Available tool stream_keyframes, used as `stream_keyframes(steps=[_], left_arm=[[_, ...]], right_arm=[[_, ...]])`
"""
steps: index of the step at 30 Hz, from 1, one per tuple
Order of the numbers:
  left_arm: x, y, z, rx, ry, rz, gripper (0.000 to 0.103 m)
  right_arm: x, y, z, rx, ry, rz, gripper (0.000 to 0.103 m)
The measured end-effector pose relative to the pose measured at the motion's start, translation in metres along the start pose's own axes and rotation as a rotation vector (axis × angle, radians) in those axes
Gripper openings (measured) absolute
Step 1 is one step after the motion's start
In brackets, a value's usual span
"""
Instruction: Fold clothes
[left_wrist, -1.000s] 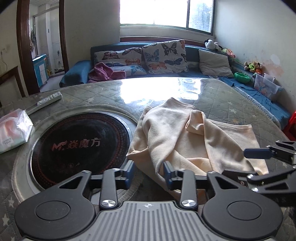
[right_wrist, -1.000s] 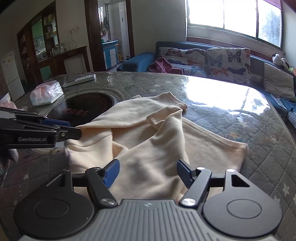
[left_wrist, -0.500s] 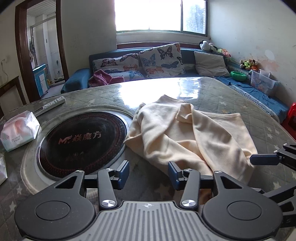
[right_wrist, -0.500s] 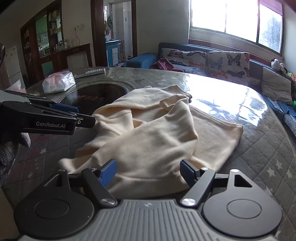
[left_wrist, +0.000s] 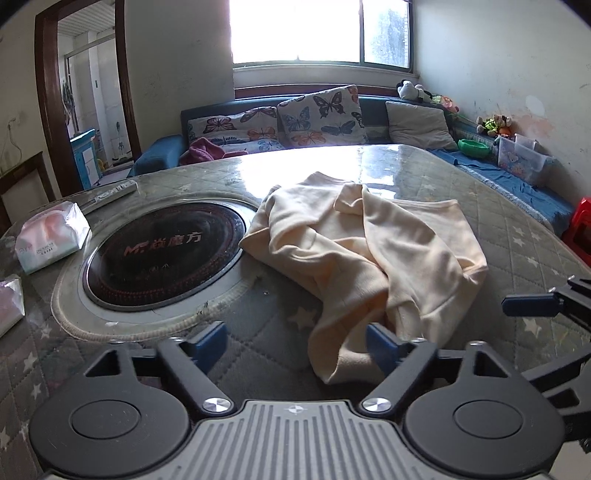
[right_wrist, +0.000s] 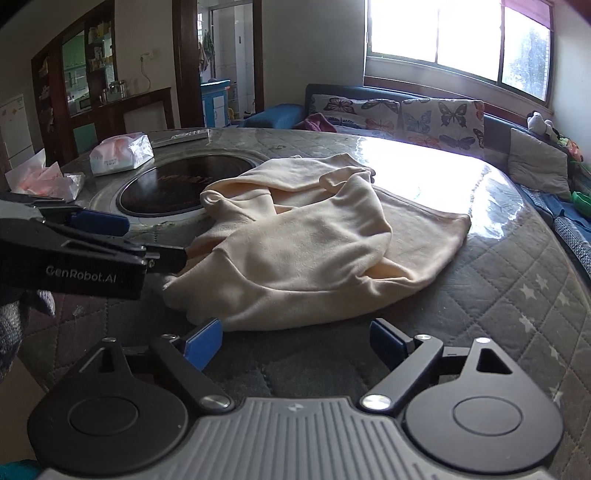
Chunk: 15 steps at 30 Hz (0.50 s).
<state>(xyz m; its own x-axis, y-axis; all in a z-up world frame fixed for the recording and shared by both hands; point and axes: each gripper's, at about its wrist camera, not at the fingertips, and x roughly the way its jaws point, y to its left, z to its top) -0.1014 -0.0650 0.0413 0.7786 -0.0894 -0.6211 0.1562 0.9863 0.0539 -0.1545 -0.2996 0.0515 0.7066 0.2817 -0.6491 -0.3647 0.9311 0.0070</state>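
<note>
The cream garment (left_wrist: 369, 254) lies crumpled on the quilted bench (left_wrist: 517, 229), just beside the dark round cooktop (left_wrist: 162, 254), its near edge bunched toward the camera. Compared with 1 s ago, both claws have drawn back: the left claw (left_wrist: 295, 343) now stands with its fingers wide apart, far wider than before, and only its right finger (left_wrist: 380, 343) sits at the garment's near fold, holding nothing. The right claw (right_wrist: 295, 341) is likewise spread open and empty, clear of the cloth's near hem, where earlier the cloth lay between its fingers. The garment has also shifted into a looser heap, one sleeve flopped over the body. I judge that no fold is made yet; the cloth must 1st be spread flat. Tissue packs (right_wrist: 122, 153) rest well apart at the bench's far side.
</note>
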Motion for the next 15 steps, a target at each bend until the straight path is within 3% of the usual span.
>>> stream_keyframes(steps=[8,15], left_arm=[[-0.003,-0.006,-0.007,0.031,-0.002,0.020,0.100],[-0.001,-0.003,-0.005,0.039,0.004,0.030,0.103]], right_arm=[[-0.008,-0.003,-0.004,0.005,-0.035,-0.043,0.103],[-0.005,-0.011,0.001,0.034,-0.042,-0.034,0.103]])
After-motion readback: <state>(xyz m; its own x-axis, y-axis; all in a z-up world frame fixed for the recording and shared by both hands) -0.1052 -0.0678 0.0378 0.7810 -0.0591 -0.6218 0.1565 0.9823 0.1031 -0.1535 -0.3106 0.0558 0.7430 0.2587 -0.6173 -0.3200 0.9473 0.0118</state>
